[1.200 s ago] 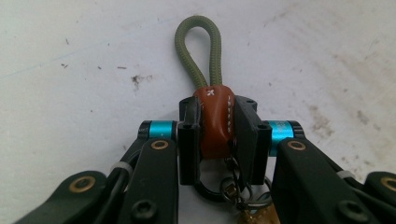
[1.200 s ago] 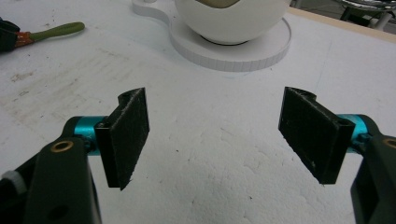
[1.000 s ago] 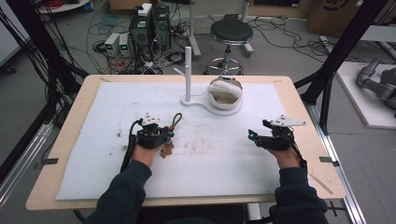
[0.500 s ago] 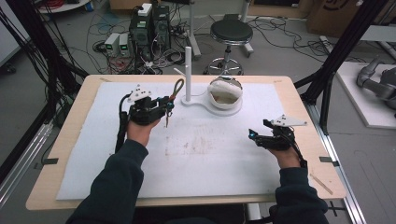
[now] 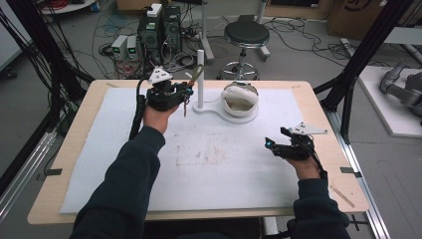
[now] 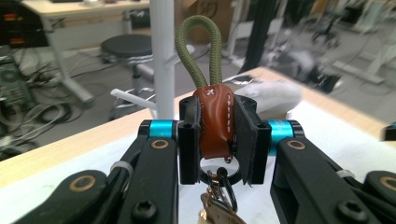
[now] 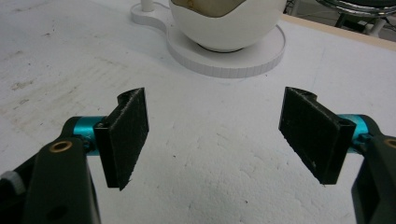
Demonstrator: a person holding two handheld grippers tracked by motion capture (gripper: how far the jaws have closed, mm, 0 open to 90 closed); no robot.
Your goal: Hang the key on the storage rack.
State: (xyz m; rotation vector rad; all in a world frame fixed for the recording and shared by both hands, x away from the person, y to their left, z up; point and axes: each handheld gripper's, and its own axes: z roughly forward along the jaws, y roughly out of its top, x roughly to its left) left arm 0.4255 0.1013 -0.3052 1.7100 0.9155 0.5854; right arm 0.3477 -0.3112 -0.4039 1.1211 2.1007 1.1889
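Though stitched, the gripped leather keychain (image 6: 214,122) bears no lettering.

Your high view looked forward and down over the table (image 5: 69,149). Each gripper view sat close behind its jaws; all three shared the white stand (image 5: 200,74) (image 6: 162,56) (image 7: 224,60).

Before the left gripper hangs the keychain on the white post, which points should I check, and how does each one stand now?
1. Left gripper grips the brown leather keychain tab firmly: ok.
2. Olive green cord loop stands open above the jaws: ok.
3. Loop is beside the white upright post, near its top: ok.
4. Loop already over the post: not ok.
5. Right gripper open and clear of the white bowl on its stand: ok.
6. Keys hanging free below: cannot tell.
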